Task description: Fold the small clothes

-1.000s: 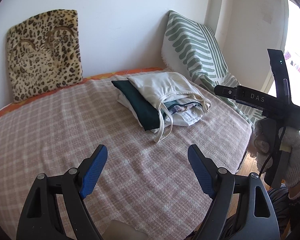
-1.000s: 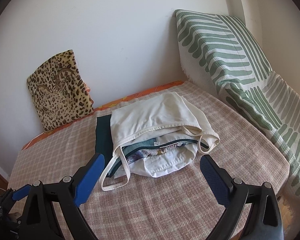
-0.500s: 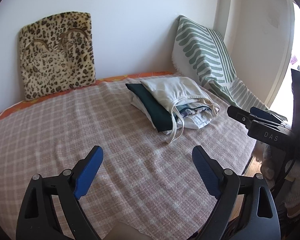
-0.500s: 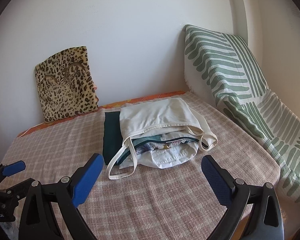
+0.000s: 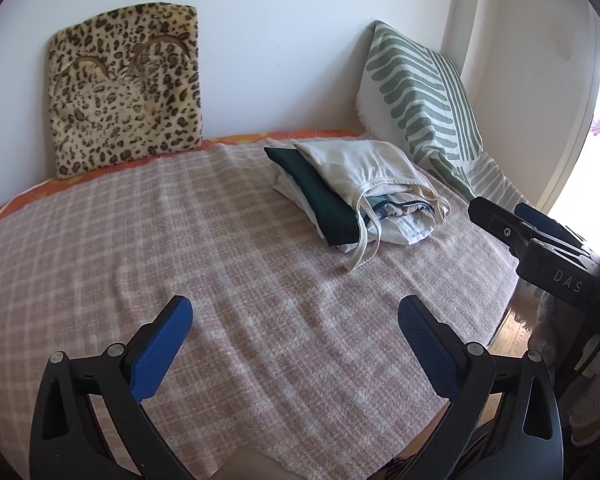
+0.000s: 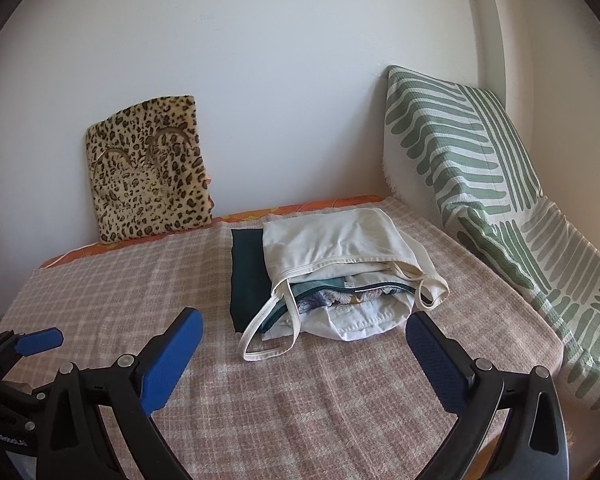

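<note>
Since a second ago your right gripper (image 6: 302, 346) has swung across the bed, so the pile of small clothes (image 6: 332, 276) now sits more squarely ahead of it, and your left gripper (image 5: 294, 334) has spread its jaws wider and is still opening them. Nothing lies between the left gripper's blue pads; only the checked blanket (image 5: 180, 240) shows under them. Your right gripper stands wide open too, holding nothing, with the pile just beyond its fingertips. The pile rests on the blanket toward the far right of the bed: a cream strappy top (image 6: 340, 240) on top, a dark green folded piece (image 6: 248, 276) sticking out at its left, and lighter items tucked beneath. One cream strap loops loosely onto the blanket in front. A leopard-print cushion (image 5: 124, 88) leans against the wall, and a green-striped pillow (image 5: 420, 104) stands in the corner, near the pile.
</note>
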Motion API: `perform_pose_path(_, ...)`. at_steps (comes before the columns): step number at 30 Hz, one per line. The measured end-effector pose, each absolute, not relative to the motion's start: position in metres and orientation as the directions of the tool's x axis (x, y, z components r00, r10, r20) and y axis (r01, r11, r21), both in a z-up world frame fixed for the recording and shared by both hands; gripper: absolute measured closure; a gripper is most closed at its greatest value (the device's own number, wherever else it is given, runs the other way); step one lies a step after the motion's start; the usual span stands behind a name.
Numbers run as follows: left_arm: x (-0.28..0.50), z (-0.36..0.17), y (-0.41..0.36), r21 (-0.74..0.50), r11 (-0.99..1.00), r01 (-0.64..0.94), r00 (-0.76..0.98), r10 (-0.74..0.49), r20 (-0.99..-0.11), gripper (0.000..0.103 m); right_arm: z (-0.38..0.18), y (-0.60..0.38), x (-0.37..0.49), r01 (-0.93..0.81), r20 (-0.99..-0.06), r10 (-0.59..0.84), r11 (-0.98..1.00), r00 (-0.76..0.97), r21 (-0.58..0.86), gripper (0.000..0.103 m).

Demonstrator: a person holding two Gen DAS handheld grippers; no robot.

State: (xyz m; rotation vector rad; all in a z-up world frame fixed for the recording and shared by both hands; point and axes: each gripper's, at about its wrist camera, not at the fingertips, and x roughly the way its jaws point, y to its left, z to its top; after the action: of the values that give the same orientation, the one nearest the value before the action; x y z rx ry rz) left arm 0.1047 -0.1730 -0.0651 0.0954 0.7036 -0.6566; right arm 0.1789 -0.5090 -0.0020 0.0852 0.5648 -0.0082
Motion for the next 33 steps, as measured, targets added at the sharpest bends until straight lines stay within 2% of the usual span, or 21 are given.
perform_pose_path(33,0.1094,-0.0656,-0.1637,-0.138,0.800,0.584,0.589,-0.534,-0.606,0.001,-0.0011,-0.5045,0.1765,0.018,-0.527,0.029,0.996,0.849,0.084,0.000)
